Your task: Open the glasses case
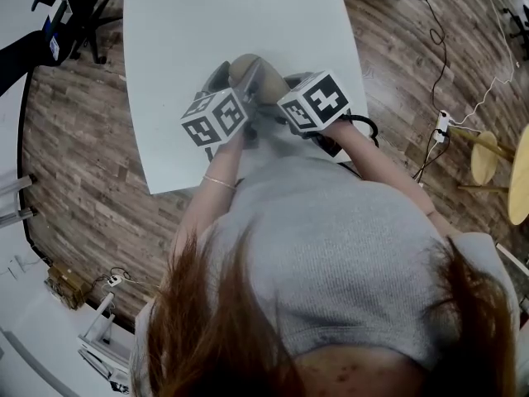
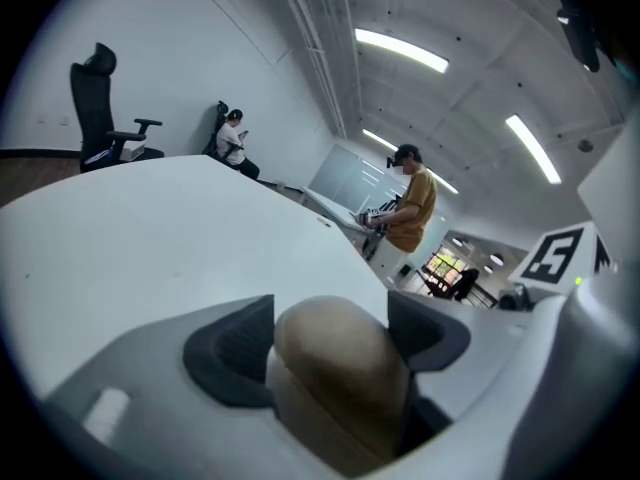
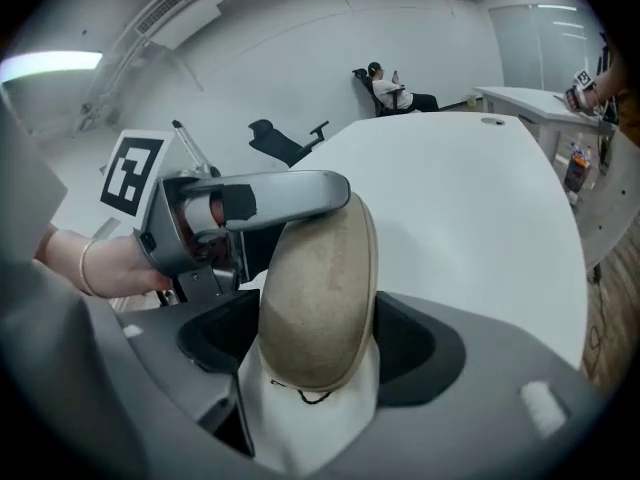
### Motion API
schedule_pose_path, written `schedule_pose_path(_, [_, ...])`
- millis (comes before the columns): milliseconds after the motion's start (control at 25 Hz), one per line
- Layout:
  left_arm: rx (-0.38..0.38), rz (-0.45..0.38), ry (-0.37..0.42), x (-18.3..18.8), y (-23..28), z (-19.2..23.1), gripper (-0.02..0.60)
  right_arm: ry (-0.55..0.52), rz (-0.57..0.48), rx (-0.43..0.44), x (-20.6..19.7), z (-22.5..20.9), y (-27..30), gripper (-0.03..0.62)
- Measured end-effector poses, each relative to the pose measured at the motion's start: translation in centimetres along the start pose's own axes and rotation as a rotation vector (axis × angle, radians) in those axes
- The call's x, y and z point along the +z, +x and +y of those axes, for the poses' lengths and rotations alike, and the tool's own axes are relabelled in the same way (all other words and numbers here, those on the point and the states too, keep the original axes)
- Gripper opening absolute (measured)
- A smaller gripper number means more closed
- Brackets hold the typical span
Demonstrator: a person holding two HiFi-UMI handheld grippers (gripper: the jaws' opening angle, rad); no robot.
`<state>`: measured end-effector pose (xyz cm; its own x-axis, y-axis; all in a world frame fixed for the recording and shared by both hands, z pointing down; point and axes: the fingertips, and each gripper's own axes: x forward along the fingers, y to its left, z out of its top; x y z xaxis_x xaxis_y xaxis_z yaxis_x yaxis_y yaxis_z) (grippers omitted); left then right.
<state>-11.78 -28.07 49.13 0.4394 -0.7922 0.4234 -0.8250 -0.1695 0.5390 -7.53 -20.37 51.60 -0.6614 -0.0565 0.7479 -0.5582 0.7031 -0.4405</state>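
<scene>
Glasses case [image 1: 246, 71], tan and closed, sits over the near part of the white table [image 1: 207, 23], clamped from two sides. Left gripper [image 2: 330, 343]: jaws wide, both pads bearing on one rounded end of the case. Right gripper [image 3: 320, 338]: jaws wide, pads pressed against the case's flanks, the case standing edge-up between them. One left-gripper finger [image 3: 290, 193] lies across the case's far end.

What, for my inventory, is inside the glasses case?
Nothing inside shows: the glasses case is shut, its beige shell hiding whatever it holds.
</scene>
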Motion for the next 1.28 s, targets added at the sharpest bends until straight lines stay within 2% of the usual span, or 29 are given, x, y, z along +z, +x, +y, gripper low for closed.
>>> schedule_pose_path(120, [0.001, 0.013, 0.03, -0.3, 0.2, 0.3, 0.354, -0.019, 0.018, -0.024, -0.2, -0.2, 0.5, 0.362])
schedule_pose_path(200, [0.039, 0.016, 0.076, -0.1, 0.1, 0.7, 0.353, -0.017, 0.032, -0.025, -0.3, -0.1, 0.7, 0.364])
schedule_pose_path(280, [0.087, 0.019, 0.132, 0.2, -0.1, 1.2, 0.314, -0.024, 0.047, -0.028, -0.5, 0.0, 0.7, 0.365])
schedule_pose_path(320, [0.093, 0.02, 0.141, 0.3, -0.1, 1.3, 0.26, -0.028, 0.046, -0.029, -0.6, 0.0, 0.7, 0.365])
schedule_pose_path(400, [0.075, 0.028, 0.146, 0.1, 0.1, 0.9, 0.249, -0.032, 0.036, -0.032, -0.6, 0.0, 0.7, 0.368])
schedule_pose_path(560, [0.054, 0.031, 0.208, -0.2, 0.5, 0.0, 0.201, -0.051, 0.041, -0.054, -1.2, -0.1, 1.1, 0.389])
schedule_pose_path(680, [0.057, 0.018, 0.212, 0.2, 0.2, 0.0, 0.113, -0.09, 0.041, -0.073, -2.0, -0.1, 1.5, 0.401])
schedule_pose_path(720, [0.066, 0.014, 0.216, 0.3, 0.0, 0.1, 0.043, -0.098, 0.036, -0.074, -2.1, -0.2, 1.4, 0.403])
schedule_pose_path(760, [0.075, 0.012, 0.223, 0.4, -0.1, 0.2, 0.002, -0.096, 0.032, -0.074, -2.3, -0.5, 1.1, 0.412])
schedule_pose_path(1080, [0.069, -0.033, 0.221, 1.6, -1.6, -0.2, 0.002, -0.049, -0.036, -0.127, -2.1, -1.9, -3.3, 0.415])
schedule_pose_path(1200, [0.051, -0.068, 0.227, 2.7, -2.4, -1.5, 0.002, -0.066, -0.114, -0.141, -0.1, -1.6, -5.7, 0.356])
schedule_pose_path(1280, [0.038, -0.094, 0.253, 3.7, -2.9, -2.7, 0.002, -0.12, -0.233, -0.182, 2.7, -1.2, -7.7, 0.199])
